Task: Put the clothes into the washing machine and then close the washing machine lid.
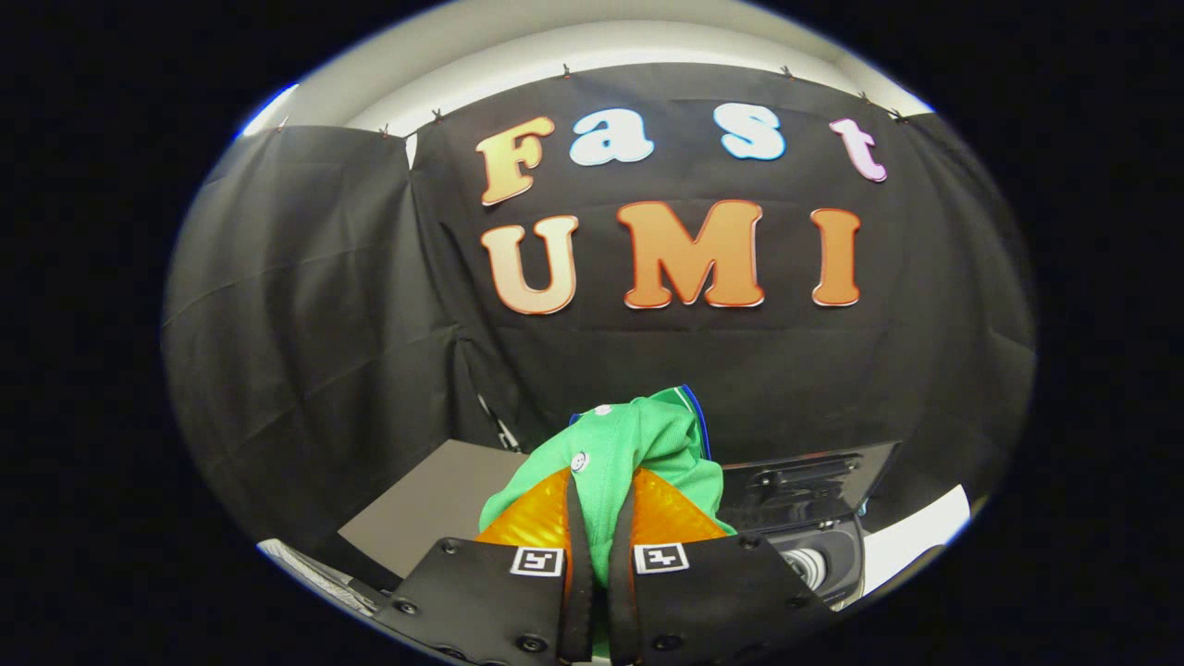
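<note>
Beyond washing machine (814,518): hand-held gripper (601,527) clamping clothes (638,444)

The scene is seen from a fisheye camera mounted on the gripper (601,518), faced forward along its two fingers (541,518) — these are pressed onto a green garment (638,444) very near the lens. The washing machine (814,518) is caught low, to the right — the booth wall stands far behind.
</note>
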Demonstrator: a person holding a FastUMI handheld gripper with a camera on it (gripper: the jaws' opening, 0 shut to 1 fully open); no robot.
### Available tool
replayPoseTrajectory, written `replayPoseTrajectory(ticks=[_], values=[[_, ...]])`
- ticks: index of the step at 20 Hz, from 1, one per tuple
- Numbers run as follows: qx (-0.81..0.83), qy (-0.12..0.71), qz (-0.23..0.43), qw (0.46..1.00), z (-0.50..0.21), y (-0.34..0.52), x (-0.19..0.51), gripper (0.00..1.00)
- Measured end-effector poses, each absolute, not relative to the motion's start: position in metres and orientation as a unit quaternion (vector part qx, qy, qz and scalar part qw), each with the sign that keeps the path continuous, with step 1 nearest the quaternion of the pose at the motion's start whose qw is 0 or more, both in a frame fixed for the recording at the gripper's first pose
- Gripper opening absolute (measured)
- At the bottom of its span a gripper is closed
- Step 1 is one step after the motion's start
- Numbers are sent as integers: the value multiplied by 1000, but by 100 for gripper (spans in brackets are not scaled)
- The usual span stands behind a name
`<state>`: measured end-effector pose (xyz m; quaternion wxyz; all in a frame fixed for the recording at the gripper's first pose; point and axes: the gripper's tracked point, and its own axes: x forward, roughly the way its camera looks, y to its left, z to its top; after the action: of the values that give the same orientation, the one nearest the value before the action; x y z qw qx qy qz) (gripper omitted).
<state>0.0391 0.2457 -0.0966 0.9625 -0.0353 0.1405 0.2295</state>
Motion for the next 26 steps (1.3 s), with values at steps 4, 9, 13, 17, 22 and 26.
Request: replayPoseTrajectory(ticks=[4, 9, 13, 17, 22, 26], values=[[-24, 128, 184, 974, -83, 190, 50, 14], [-11, 126, 131, 983, -80, 118, 63, 14], [-6, 125, 104, 987, -80, 72, 73, 14], [-6, 143, 94, 985, -97, 38, 85, 14], [-11, 166, 94, 982, -122, 6, 105, 15], [-13, 196, 103, 975, -155, -8, 118, 14]])
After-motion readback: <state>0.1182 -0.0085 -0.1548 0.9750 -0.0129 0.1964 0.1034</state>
